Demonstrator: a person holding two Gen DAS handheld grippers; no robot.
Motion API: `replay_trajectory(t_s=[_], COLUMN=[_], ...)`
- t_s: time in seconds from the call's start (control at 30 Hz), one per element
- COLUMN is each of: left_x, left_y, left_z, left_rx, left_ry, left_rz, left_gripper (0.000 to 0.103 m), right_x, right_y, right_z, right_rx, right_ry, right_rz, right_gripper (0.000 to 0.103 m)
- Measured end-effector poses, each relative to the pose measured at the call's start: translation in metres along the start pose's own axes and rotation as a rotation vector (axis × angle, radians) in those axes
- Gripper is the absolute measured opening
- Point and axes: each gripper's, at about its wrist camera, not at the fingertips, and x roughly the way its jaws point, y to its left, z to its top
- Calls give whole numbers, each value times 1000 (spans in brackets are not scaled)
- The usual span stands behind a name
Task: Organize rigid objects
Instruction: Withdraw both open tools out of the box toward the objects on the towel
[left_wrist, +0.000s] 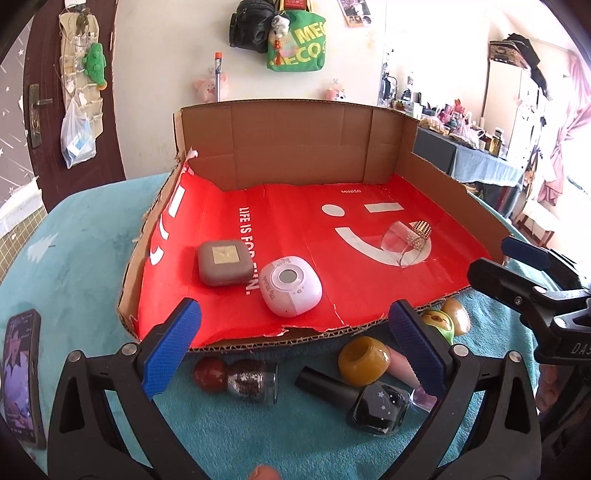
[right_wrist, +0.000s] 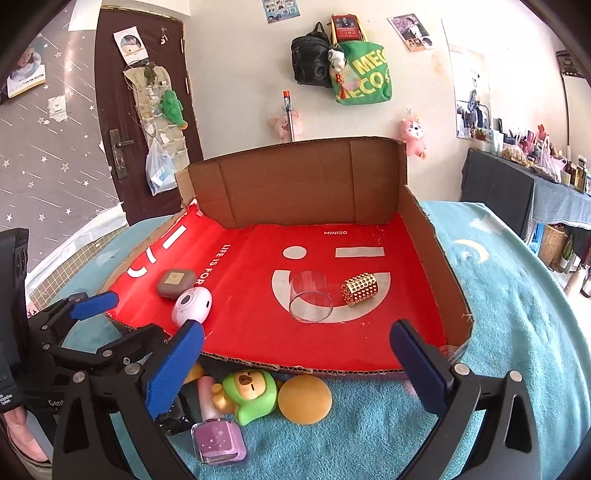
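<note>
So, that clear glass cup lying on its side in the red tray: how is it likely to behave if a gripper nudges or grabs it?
The clear glass cup lies on its side on the red tray, so a nudge would probably roll it. Its smooth wall looks slippery for pads. Being thin-looking glass, it is likely fragile.

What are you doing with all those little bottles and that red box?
A person holds a gripper in each hand, tidying small things into the red cardboard tray. Both the left gripper and right gripper are open and empty, hovering at the tray's near edge. In the tray lie a grey case, a white case, a clear cup and a gold cap. Nail polish bottles and a green toy wait on the blue towel.
</note>
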Motion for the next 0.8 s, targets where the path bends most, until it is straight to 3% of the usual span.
replay_trajectory(t_s=[0.3,0.5,0.8], left_x=[-4,-6,-5], left_y=[-1,-2,0], left_z=[-13,-22,-35], left_rx=[2,-6,-18], left_ry=[14,32,64], left_rz=[18,4,-6], left_gripper=[103,103,103], right_x=[-18,-19,-18], right_y=[5,6,9], right_z=[-10,-20,-34], right_rx=[-27,-9,-28], right_ry=[-59,-34,-9], right_rz=[-17,16,-3], right_gripper=[103,103,103])
